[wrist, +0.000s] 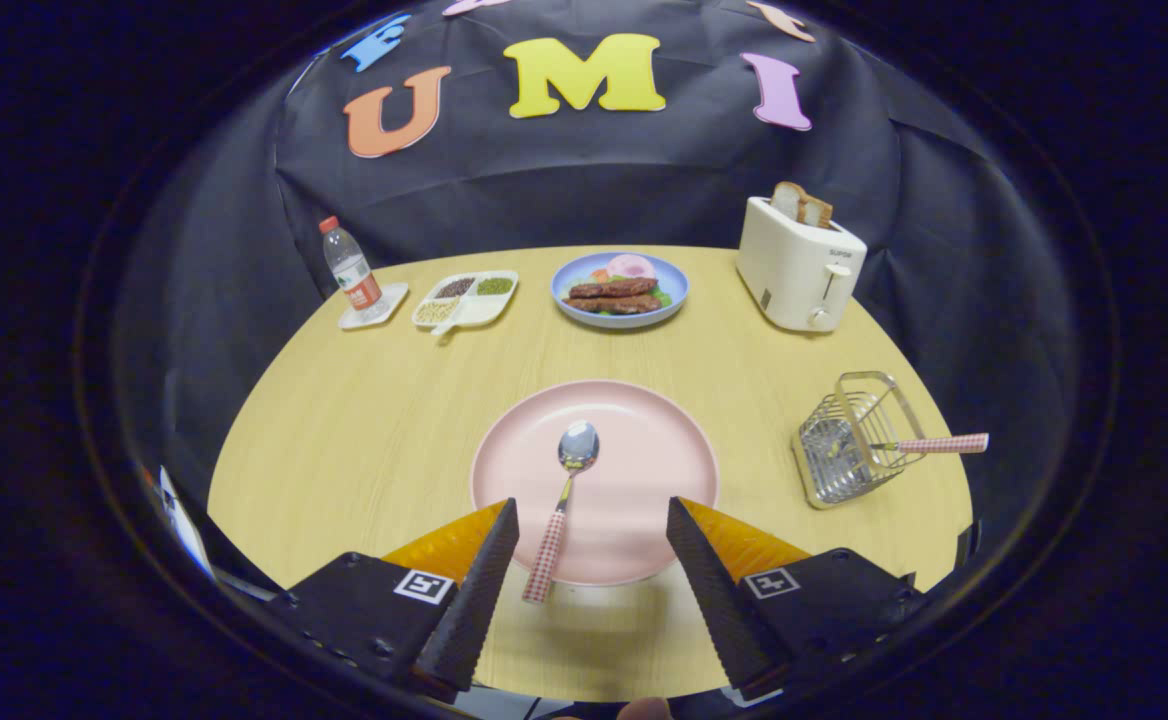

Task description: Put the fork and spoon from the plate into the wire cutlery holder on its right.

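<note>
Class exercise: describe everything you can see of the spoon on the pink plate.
The spoon has a shiny metal-looking bowl and a checked red-and-white handle. It lies flat on the pink plate, bowl near the plate's middle pointing away, handle end overhanging the near rim above the table. It sits between the open claw fingers, nearer the left one; neither finger touches it.

- A round table (374, 430) with a pale wood-grain top stood in the booth.
- Black cloth (584, 190) hung in folds behind it as the wall.
- Light fell evenly across the tabletop, with soft shadows.
- The surroundings beyond the table's edge were dark.
</note>
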The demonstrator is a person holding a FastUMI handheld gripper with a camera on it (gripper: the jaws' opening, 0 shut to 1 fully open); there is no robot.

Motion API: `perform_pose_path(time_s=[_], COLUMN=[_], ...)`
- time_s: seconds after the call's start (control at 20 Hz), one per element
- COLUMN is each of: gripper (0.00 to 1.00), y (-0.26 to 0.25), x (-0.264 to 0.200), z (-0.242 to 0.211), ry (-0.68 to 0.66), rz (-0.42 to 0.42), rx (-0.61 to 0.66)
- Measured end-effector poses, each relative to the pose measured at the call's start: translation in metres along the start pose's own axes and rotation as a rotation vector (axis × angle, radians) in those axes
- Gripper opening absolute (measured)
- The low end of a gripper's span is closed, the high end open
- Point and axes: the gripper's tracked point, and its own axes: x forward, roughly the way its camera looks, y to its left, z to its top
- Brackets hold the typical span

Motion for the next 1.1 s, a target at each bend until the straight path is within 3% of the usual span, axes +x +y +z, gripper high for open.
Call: perform_pose_path(time_s=[0.25, 0.55, 0.65, 0.75, 0.8, 0.85, 0.9, 1.1], gripper=[0.87, 0.54, 0.54, 0.20, 0.15, 0.15, 0.07, 0.06], y=[0.014, 0.014, 0.012, 0.007, 0.007, 0.005, 0.000, -0.011], x=[0.042, 0.058, 0.064, 0.065, 0.065, 0.055, 0.064, 0.055], z=[-0.025, -0.037, -0.039, -0.044, -0.046, -0.044, -0.045, -0.039], ry=[0.073, 0.124, 0.136, 0.164, 0.177, 0.181, 0.181, 0.181], rz=[-0.018, -0.056, -0.068, -0.079, -0.076, -0.087, -0.098, -0.099], rx=[-0.018, 0.016, 0.024, 0.048, 0.060, 0.067, 0.069, 0.062])
